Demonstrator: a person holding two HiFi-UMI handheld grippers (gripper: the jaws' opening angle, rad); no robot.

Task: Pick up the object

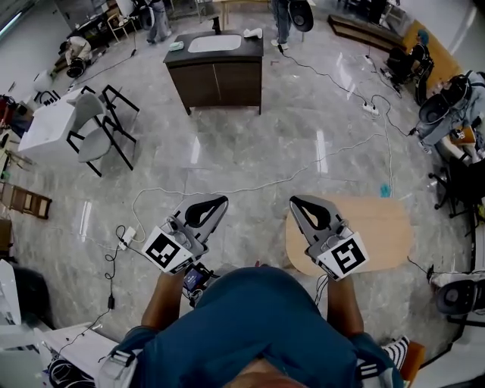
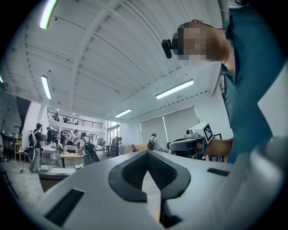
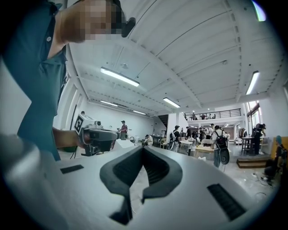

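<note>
Head view. The person's torso (image 1: 258, 326) is cut off by the bottom edge and hides the floor (image 1: 250, 151) beneath. The right tongs (image 1: 295, 201) cover the near-left rim of the round wooden table (image 1: 383, 227). A standing person (image 1: 158, 19) is cut off by the top edge. A pale item (image 1: 253, 32) on the dark cabinet (image 1: 220, 79) and a blue scrap (image 1: 385, 190) are too small to identify.

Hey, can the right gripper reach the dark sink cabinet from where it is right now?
Probably not yet: the right gripper hovers by the round wooden table, and the cabinet stands far off across open floor.
</note>
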